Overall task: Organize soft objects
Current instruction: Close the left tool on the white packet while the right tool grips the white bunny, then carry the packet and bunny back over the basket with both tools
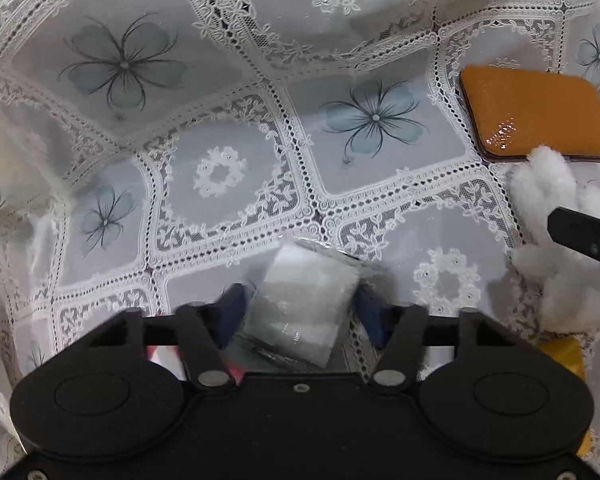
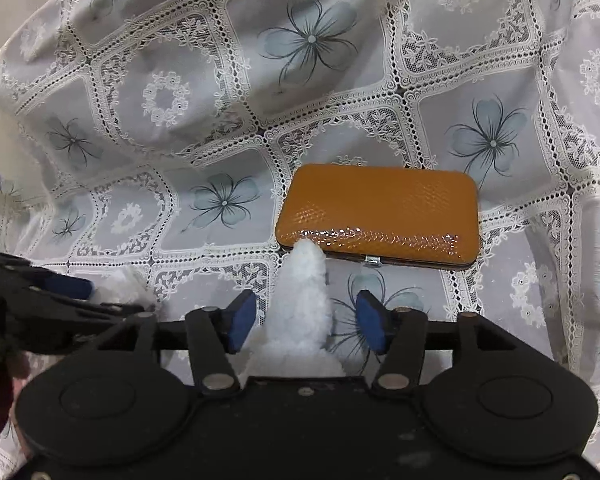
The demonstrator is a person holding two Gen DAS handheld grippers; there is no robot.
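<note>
A clear plastic packet (image 1: pixel 300 312) with white contents is seen between the blue pads of the left gripper (image 1: pixel 300 314), whose jaws are closed on its two sides; its long axis runs away from the camera, along the fingers. A white fluffy plush piece (image 2: pixel 300 300) lies between the pads of the right gripper (image 2: pixel 304 322), lengthwise toward the orange case (image 2: pixel 376 216) on the lace-covered bench (image 2: pixel 180 120); these jaws stand apart, with gaps on both sides. The plush is judged nearer the right gripper, so closing there is what the coming move calls for.
</note>
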